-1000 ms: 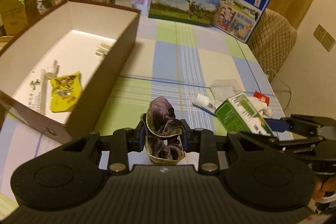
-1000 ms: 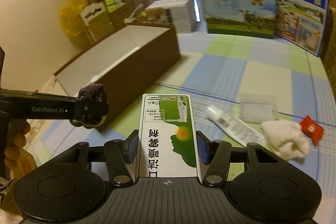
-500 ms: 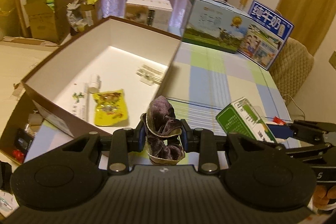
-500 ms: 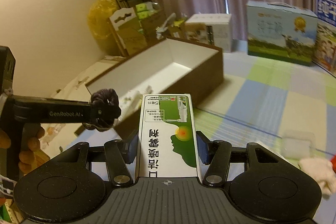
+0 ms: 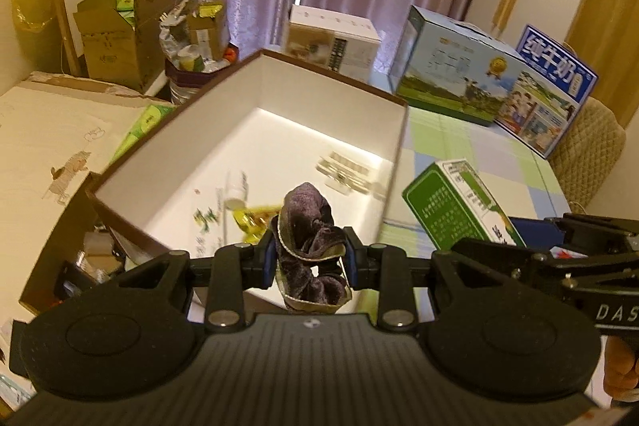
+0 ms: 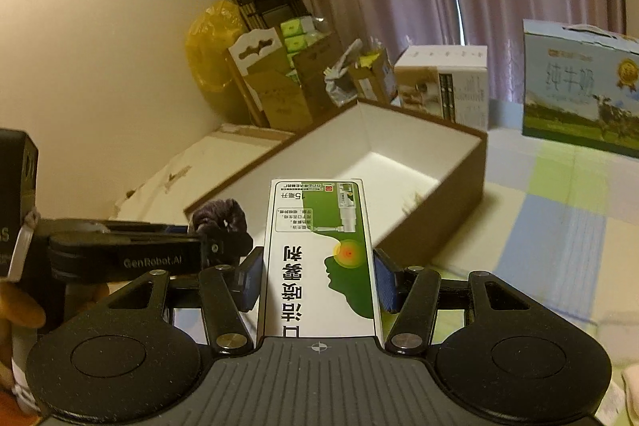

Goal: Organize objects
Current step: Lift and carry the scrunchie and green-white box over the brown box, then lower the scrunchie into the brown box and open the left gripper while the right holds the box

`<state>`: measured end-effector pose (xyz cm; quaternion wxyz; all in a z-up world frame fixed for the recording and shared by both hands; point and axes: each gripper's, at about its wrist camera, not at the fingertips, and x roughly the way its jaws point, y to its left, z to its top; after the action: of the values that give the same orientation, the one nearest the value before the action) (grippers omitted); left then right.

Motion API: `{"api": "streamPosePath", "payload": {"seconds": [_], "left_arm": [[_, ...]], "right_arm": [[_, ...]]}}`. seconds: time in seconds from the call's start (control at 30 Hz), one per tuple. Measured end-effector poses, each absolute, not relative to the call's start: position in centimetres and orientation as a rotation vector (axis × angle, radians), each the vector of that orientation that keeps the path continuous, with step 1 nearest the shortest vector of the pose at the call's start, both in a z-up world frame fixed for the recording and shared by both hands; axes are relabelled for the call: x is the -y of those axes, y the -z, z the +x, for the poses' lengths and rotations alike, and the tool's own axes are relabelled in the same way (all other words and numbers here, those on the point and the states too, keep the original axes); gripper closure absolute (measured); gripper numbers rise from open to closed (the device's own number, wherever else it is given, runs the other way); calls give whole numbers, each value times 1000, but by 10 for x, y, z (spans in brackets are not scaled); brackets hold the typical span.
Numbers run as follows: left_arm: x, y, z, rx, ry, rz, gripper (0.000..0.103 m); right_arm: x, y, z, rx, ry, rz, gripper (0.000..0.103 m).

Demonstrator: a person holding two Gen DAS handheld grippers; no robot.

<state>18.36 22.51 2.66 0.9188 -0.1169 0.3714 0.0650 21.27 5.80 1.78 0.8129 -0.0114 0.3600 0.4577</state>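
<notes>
1. The purple scrunchie [image 5: 309, 250] hides part of the yellow packet [image 5: 255, 222] in the open box [image 5: 279, 98]; the packet is smeared by blur.
2. The small items on the box floor [image 5: 343, 166] are too blurred to identify.
3. The green carton [image 6: 319, 258] has its near end hidden behind the right claw's [image 6: 317, 280] body.
4. The milk carton case [image 6: 579, 86] is cut off at the frame's right edge.

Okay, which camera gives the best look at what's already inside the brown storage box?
The left wrist view. It looks down into the brown box, showing its white floor with a yellow packet and a clear item, though blurred. The right wrist view sees the box from lower, mostly its walls, with the green carton covering the near part.
</notes>
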Motion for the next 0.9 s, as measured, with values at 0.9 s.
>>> {"api": "streamPosePath", "payload": {"seconds": [0.9], "left_arm": [[-308, 13, 329, -888, -134, -133, 75]], "right_arm": [[-183, 36, 331, -887, -827, -75, 51]]}}
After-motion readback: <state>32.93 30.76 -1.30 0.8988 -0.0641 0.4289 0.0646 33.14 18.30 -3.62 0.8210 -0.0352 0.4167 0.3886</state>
